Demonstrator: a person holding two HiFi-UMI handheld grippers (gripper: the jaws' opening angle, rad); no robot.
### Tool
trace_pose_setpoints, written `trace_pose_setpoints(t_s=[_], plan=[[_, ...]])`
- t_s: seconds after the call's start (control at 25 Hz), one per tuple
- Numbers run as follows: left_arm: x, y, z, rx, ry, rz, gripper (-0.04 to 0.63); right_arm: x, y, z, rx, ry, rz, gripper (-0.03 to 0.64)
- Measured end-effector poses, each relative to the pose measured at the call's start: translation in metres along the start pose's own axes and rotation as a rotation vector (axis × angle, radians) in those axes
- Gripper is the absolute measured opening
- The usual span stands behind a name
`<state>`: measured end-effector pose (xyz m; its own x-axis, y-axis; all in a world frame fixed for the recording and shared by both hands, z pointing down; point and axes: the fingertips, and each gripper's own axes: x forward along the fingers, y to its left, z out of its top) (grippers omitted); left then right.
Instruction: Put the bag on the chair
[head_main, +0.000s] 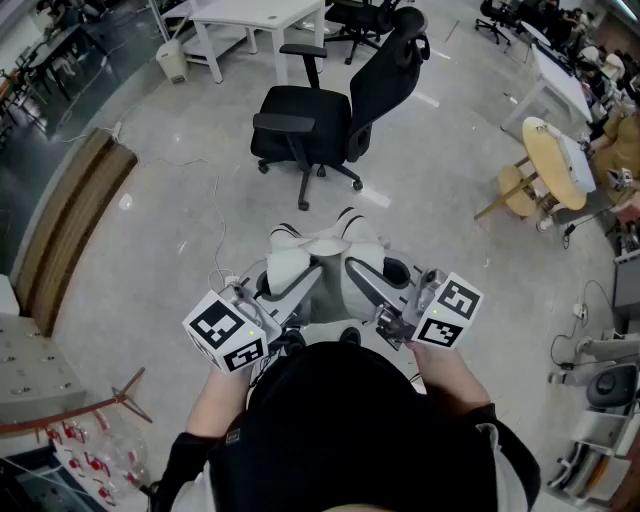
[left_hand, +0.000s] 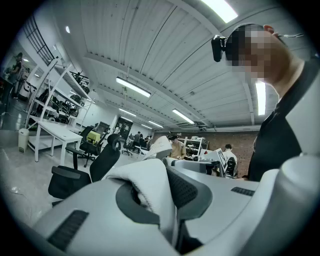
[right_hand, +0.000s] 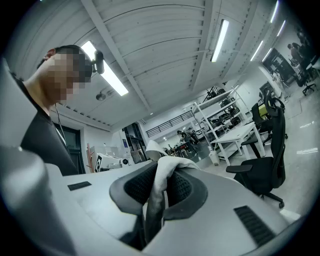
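Note:
A white cloth bag (head_main: 322, 247) hangs in front of me, held up by its handles between both grippers. The left gripper (head_main: 278, 268) is shut on a white handle (left_hand: 148, 192), which is pinched between its dark pads. My right gripper (head_main: 362, 272) is shut on the other handle (right_hand: 161, 181) in the same way. The black office chair (head_main: 312, 118) stands on the floor a step ahead, its seat bare and facing left. It also shows at the left of the left gripper view as chair (left_hand: 82, 172) and at the right of the right gripper view as chair (right_hand: 264, 162).
A pale wooden stool and round board (head_main: 553, 162) stand at the right. Long wooden planks (head_main: 68, 228) lie at the left, and a thin cable (head_main: 216, 222) runs over the grey floor. A white table (head_main: 255, 14) and a bin (head_main: 172, 60) are at the back.

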<state>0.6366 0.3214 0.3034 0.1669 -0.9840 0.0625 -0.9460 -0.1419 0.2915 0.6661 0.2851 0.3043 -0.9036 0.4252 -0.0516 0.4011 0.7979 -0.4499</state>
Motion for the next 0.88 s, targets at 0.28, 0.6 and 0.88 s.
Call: trace_pose_setpoints(t_s=[0.28,0.6,0.88], plan=[[0.004,-0.008,-0.006,0.007,0.014,0.015,0.044,-0.011,0.0,-0.007,0.031,-0.002,0.006,0.057],[0.009,-0.028,-0.014,0.04,0.021,0.045,0.044,-0.03,0.006,-0.013,0.054,0.008,0.031,0.057],[0.031,-0.051,-0.02,0.047,0.014,0.069,0.044,-0.063,0.005,-0.011,0.052,0.018,0.065,0.057]])
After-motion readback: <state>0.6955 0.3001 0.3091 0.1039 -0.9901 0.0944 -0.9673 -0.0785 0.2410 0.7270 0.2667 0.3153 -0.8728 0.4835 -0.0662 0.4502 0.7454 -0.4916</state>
